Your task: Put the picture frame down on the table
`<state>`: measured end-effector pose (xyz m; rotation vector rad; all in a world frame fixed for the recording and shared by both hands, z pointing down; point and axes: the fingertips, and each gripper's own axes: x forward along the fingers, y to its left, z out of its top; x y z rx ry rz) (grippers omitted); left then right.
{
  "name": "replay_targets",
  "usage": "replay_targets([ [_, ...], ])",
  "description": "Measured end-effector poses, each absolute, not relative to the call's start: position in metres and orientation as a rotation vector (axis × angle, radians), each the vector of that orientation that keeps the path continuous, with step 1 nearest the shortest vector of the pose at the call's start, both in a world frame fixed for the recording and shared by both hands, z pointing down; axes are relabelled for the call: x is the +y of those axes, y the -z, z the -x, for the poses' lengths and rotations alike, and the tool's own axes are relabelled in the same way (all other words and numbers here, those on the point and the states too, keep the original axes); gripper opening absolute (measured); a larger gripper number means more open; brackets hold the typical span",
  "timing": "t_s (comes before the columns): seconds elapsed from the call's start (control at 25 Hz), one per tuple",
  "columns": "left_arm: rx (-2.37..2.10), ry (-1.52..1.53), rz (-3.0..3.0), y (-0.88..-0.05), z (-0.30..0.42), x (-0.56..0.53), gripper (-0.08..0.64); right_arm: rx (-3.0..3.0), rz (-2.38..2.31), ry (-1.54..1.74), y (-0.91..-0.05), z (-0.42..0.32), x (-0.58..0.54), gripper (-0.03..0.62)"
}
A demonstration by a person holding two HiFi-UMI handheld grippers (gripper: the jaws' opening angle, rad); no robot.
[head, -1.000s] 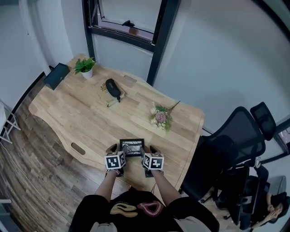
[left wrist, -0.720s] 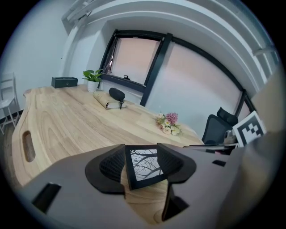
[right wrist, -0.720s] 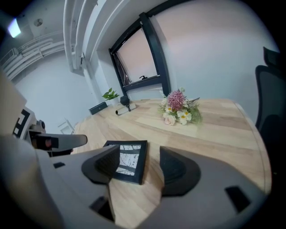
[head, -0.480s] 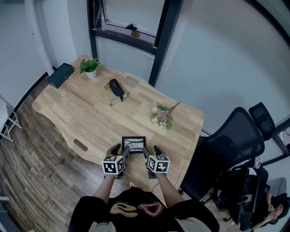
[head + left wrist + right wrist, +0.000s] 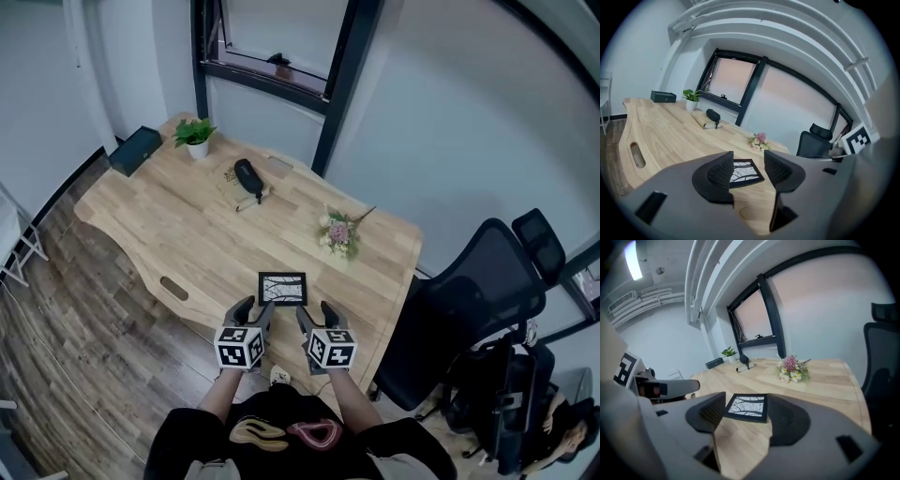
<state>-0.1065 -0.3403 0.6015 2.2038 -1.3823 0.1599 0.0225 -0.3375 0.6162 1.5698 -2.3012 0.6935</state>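
1. The frame (image 5: 282, 289) lies flat on the surface (image 5: 178, 230), just ahead of both claws and centred between them; neither hand looks nearer.
2. The left claw (image 5: 253, 313) is wide apart, empty, and touches nothing.
3. The right claw (image 5: 315, 315) has just been opening; its jaws are apart with nothing between them.
4. The placing seems finished.

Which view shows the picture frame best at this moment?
The right gripper view: the picture frame lies flat on the table, close and nearly whole, its print clear. The left gripper view hides part behind a finger; the head view shows it whole but small.
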Motion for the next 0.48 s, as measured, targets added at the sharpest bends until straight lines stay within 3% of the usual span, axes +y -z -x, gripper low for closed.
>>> replay_targets([
  [0.48,-1.408,-0.089,-2.344,-0.555,0.107,-0.297,0.19,-2.389,-1.597,-0.572,-0.574,-0.011,-0.294,0.263],
])
